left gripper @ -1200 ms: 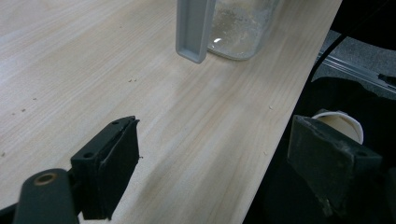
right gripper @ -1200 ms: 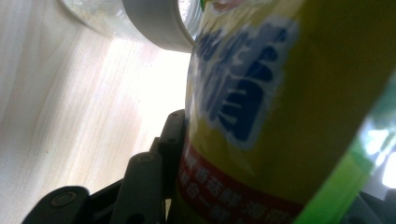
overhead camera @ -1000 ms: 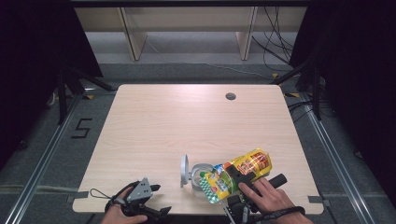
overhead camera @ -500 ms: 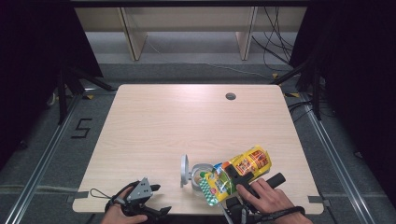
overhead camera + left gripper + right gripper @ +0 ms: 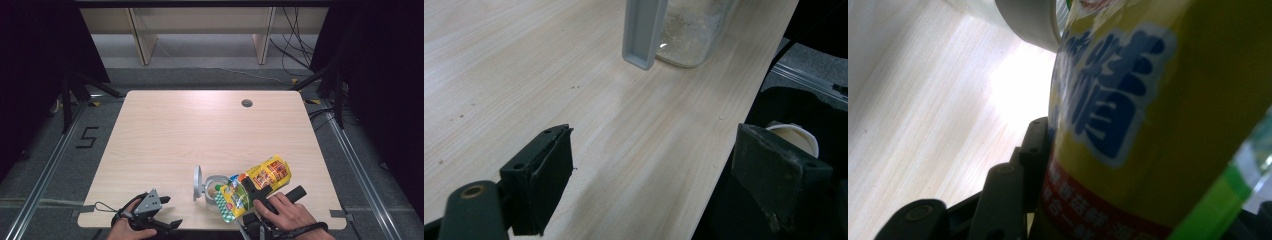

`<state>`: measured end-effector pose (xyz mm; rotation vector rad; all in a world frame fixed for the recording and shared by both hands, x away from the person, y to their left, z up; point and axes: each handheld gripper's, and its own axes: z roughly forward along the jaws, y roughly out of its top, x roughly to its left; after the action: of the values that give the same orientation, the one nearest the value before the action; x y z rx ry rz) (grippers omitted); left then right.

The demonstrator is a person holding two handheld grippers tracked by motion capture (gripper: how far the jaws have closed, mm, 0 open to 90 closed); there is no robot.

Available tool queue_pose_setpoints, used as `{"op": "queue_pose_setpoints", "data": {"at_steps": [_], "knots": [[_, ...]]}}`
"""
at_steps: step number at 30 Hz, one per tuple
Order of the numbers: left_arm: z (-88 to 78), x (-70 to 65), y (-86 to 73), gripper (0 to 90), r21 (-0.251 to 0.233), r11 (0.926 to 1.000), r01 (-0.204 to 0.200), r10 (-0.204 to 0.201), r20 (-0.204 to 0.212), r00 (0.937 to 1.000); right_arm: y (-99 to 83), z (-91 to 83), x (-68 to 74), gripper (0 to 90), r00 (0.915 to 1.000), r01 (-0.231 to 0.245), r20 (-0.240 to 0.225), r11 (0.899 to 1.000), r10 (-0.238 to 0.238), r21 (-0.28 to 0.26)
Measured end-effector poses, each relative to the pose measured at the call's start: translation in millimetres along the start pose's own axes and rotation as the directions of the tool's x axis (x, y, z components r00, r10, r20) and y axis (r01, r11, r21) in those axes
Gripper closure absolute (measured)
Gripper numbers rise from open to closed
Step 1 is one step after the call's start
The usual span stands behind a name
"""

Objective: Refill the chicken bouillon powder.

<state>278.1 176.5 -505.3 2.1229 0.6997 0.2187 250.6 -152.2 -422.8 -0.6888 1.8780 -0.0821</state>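
A yellow seasoning bag (image 5: 255, 185) is held tilted above the near right part of the table (image 5: 200, 130), gripped across its middle by the right gripper (image 5: 252, 192). In the right gripper view the bag's printed yellow face (image 5: 1148, 125) is seen pressed against the black jaw at its left, so the jaws are closed on the bag. The bag's lower, green-printed end is pointed to the near left, and its upper end is raised toward the far right. The person's right hand (image 5: 285, 212) is seen at the near edge, wrapped around the gripper's handle.

Just left of the bag's lowered end, a clear jar (image 5: 214, 187) is stood on the table, with its grey lid (image 5: 197, 183) swung open and upright on its left side. In the left gripper view the jar (image 5: 696, 30) and the edge of the lid (image 5: 644, 30) are seen at the far end of the wood. The bag's lowered end is placed at the jar's mouth; whether they touch cannot be told.

The left gripper (image 5: 157, 212) is held at the near left edge of the table, well apart from the jar. Its jaws are spread wide with nothing between them.
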Motion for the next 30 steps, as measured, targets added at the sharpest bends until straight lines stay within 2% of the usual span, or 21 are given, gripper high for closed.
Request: {"op": "queue_pose_setpoints", "data": {"at_steps": [1,3,4,5,8,10,11,12,13,14,15,16,17,21,23,24,28,30], "knots": [[-0.4,0.0,0.2,16.0,0.002,1.0000,0.006,-0.006,0.011,0.9999,-1.2,0.2,-1.4,62.6,0.9988,0.048,-0.001,0.999,-0.048,0.005],[-1.6,2.2,1.1,16.0,0.017,0.9990,-0.040,0.040,0.005,0.9992,-0.9,0.1,-2.1,62.6,0.9982,0.060,0.001,0.998,-0.060,0.007],[-1.6,2.3,1.2,16.0,0.017,0.9988,-0.046,0.046,0.006,0.9989,-0.7,0.2,-2.0,62.6,0.9979,0.065,0.003,0.998,-0.065,0.008],[-1.0,0.5,0.6,16.0,0.015,0.9998,-0.014,0.014,0.002,0.9999,-0.1,0.2,-1.8,62.6,0.9973,0.072,0.012,0.997,-0.072,0.012],[-0.2,0.3,0.5,16.0,0.006,1.0000,-0.001,0.001,0.004,1.0000,1.2,-0.8,-1.2,62.7,0.9971,0.073,0.019,0.997,-0.074,0.018],[-1.6,2.4,1.1,15.9,0.020,0.9988,-0.045,0.045,0.007,0.9990,1.6,-0.5,-1.3,62.7,0.9965,0.081,0.022,0.997,-0.081,0.015],[-2.0,2.7,1.4,15.7,0.025,0.9986,-0.046,0.046,0.013,0.9989,1.5,-0.2,-1.2,62.8,0.9959,0.085,0.028,0.996,-0.086,0.019],[-0.9,1.4,1.2,15.7,0.008,0.9996,-0.028,0.028,0.013,0.9995,1.6,-0.2,-1.5,62.7,0.9958,0.087,0.028,0.996,-0.088,0.018],[-1.8,2.6,1.4,15.7,0.024,0.9987,-0.045,0.045,0.011,0.9989,2.1,-0.4,-1.3,62.8,0.9959,0.087,0.024,0.996,-0.087,0.017],[-0.7,0.2,0.7,15.7,0.018,0.9998,0.001,-0.001,0.010,1.0000,2.3,-0.2,-1.4,62.8,0.9959,0.087,0.023,0.996,-0.088,0.017],[-0.4,-0.7,0.7,15.7,0.010,0.9999,0.009,-0.009,0.021,0.9997,2.4,0.1,-1.6,62.8,0.9958,0.089,0.021,0.996,-0.089,0.016],[-0.3,-0.7,0.6,15.7,0.009,0.9999,0.008,-0.008,0.016,0.9998,2.7,0.3,-1.5,62.8,0.9955,0.091,0.023,0.996,-0.092,0.015],[-0.9,0.9,0.9,15.7,0.027,0.9996,-0.011,0.011,0.009,0.9999,3.0,0.6,-1.3,63.5,0.9952,0.094,0.027,0.995,-0.094,0.015],[0.0,0.3,0.4,15.7,0.018,0.9998,-0.008,0.008,0.003,1.0000,3.8,1.0,-0.7,63.8,0.9938,0.106,0.030,0.994,-0.107,0.021],[0.9,-0.6,0.2,15.7,0.009,0.9999,0.005,-0.006,0.018,0.9998,4.0,0.9,-1.2,63.8,0.9935,0.111,0.026,0.994,-0.111,0.021],[0.7,0.3,0.3,15.7,0.021,0.9997,-0.011,0.011,0.006,0.9999,3.9,1.2,-1.7,63.8,0.9930,0.115,0.026,0.993,-0.116,0.021],[0.6,0.5,0.5,15.7,0.024,0.9997,-0.009,0.008,0.008,0.9999,3.1,1.5,-1.8,63.8,0.9916,0.124,0.033,0.992,-0.125,0.025],[1.0,-1.3,-0.1,15.6,0.006,1.0000,0.006,-0.006,0.002,1.0000,2.7,1.2,-1.7,63.9,0.9915,0.125,0.034,0.992,-0.125,0.026]]}}
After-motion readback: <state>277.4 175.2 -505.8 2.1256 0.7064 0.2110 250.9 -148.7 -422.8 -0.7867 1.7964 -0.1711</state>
